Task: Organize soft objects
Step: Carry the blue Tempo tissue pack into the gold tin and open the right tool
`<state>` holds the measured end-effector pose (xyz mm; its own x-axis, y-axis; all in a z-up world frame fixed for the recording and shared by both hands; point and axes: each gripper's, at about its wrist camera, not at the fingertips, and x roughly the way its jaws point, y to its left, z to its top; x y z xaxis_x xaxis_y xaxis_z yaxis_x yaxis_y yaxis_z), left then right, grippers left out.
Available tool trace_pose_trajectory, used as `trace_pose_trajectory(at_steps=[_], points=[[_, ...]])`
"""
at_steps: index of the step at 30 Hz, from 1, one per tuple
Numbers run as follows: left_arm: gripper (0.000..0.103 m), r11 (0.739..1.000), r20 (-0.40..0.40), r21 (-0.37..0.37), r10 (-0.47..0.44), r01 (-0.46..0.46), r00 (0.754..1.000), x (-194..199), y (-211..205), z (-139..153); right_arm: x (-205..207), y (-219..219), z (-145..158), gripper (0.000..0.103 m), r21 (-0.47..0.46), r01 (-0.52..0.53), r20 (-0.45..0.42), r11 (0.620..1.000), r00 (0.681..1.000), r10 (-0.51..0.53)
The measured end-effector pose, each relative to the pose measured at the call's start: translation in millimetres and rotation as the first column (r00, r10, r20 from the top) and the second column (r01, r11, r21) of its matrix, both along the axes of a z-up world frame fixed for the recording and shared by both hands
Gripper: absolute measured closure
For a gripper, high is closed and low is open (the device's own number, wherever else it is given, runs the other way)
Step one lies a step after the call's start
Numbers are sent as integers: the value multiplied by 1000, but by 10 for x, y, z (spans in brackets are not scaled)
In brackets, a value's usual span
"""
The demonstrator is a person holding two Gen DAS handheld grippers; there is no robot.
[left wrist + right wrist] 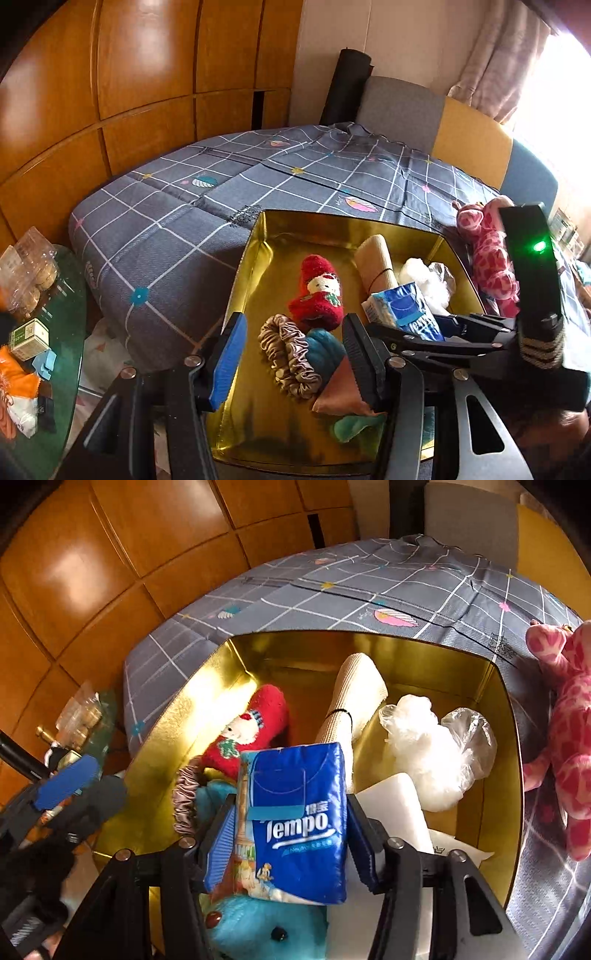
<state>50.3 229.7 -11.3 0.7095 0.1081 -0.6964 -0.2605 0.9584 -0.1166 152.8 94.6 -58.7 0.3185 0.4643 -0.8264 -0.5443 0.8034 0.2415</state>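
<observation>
Holding a blue Tempo tissue pack [295, 823] over the gold box [166, 734], the right gripper [291, 834] has both blue pads pressed against the pack's sides. We see the pack upright between the fingers, label facing the camera, above a turquoise plush toy [255, 926] at the near end of the box. From the left wrist view the same pack [402, 310] sits at the tip of the right gripper [439, 325], which reaches in from the right.

The left gripper [295, 354] hangs over the near-left part of the box [251, 258] with its fingers spread apart and nothing between them. Below that gap we note a beige satin scrunchie [288, 354], a teal soft item [325, 350] and a brown triangular pouch [347, 391].

Other box contents: a red Christmas sock [317, 291] towards the left wall, a rolled cream mat [375, 258] bound with a black band, a clear bag of white stuffing [432, 753] towards the right wall, and a white block [395, 808] just beside the pack.

The box rests on a grey checked bed cover [177, 229]. A pink giraffe plush [491, 258] lies on the cover outside the box's right wall.
</observation>
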Motion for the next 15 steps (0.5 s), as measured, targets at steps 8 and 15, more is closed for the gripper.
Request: trace_pose_trajectory(at_steps=[8, 15], points=[[48, 1000, -3, 3, -20, 20, 1000, -4, -88, -5, -88, -206, 188, 41, 63, 44, 32, 997, 998, -46], [48, 998, 1, 15, -56, 56, 998, -20, -218, 9, -193, -412, 332, 41, 70, 117, 92, 991, 988, -123]])
